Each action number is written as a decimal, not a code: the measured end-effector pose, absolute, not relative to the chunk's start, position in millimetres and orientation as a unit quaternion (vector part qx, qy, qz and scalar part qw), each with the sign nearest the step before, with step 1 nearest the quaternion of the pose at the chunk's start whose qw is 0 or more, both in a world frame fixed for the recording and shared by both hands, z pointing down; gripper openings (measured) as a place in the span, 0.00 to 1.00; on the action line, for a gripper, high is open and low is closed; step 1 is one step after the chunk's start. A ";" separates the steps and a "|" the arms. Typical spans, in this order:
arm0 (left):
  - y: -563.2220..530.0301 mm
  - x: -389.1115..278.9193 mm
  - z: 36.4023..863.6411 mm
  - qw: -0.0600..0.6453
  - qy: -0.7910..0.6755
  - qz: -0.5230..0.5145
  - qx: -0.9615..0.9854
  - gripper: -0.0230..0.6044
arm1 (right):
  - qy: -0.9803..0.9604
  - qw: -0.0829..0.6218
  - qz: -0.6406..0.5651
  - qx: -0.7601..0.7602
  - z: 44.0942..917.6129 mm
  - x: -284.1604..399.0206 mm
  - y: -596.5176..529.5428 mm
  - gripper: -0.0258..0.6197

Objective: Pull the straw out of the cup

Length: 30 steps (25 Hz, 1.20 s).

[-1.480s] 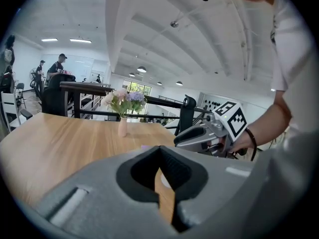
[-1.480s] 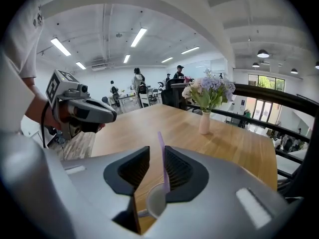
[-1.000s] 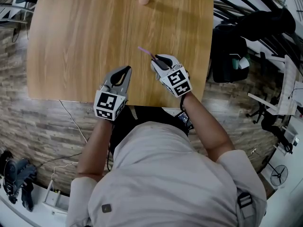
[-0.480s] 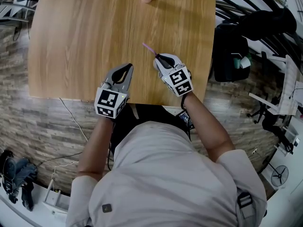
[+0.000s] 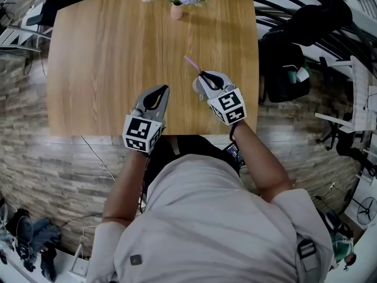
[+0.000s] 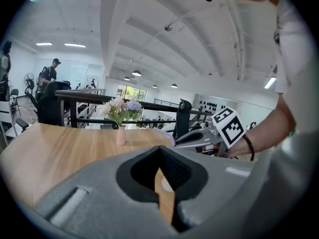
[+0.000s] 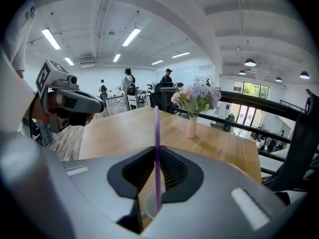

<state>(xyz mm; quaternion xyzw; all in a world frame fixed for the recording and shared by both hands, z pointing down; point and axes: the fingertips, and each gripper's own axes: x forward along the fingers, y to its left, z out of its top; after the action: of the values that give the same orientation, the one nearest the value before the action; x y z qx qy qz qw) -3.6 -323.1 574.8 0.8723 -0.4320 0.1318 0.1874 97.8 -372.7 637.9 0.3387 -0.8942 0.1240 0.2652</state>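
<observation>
A thin purple straw (image 5: 191, 62) sticks out past the tips of my right gripper (image 5: 200, 74), which is shut on it over the table's near right part. In the right gripper view the straw (image 7: 156, 133) stands upright between the pads. Its lower end hangs over a pale round rim (image 7: 145, 203) that looks like the cup. In the head view the cup is hidden. My left gripper (image 5: 163, 89) hovers to the left, tips together, with nothing seen between them. From the left gripper view the right gripper (image 6: 177, 142) and straw (image 6: 167, 133) show ahead.
The wooden table (image 5: 118, 52) carries a small pink vase of flowers (image 5: 177, 7) at its far edge. Black chairs and bags (image 5: 288, 69) crowd the floor to the right. A black railing (image 7: 264, 103) runs behind the table.
Both grippers have lifted a little off the table, the right one taking the straw up with it. The head camera has shifted, so the vase shows in full.
</observation>
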 end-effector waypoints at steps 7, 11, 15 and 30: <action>-310.1 -3.1 536.3 0.151 -0.400 0.127 0.895 0.04 | -0.888 0.218 0.107 0.392 575.2 98.2 -357.9 0.11; -299.1 -5.9 513.1 0.131 -0.382 0.122 0.907 0.04 | -0.881 0.195 0.097 0.420 545.2 97.6 -341.5 0.11; -288.6 -16.8 492.4 0.112 -0.365 0.116 0.917 0.04 | -0.871 0.172 0.092 0.450 520.5 94.2 -325.3 0.11; -232.8 -55.4 452.2 0.080 -0.288 0.094 0.950 0.04 | -0.843 0.132 0.057 0.519 460.1 46.3 -245.4 0.11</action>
<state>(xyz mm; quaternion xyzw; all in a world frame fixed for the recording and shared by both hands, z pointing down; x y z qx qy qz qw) -55.4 -232.8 452.2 0.9497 -0.2876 0.0943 0.0800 46.3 -245.4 460.1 0.5190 -0.8426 0.0571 0.1316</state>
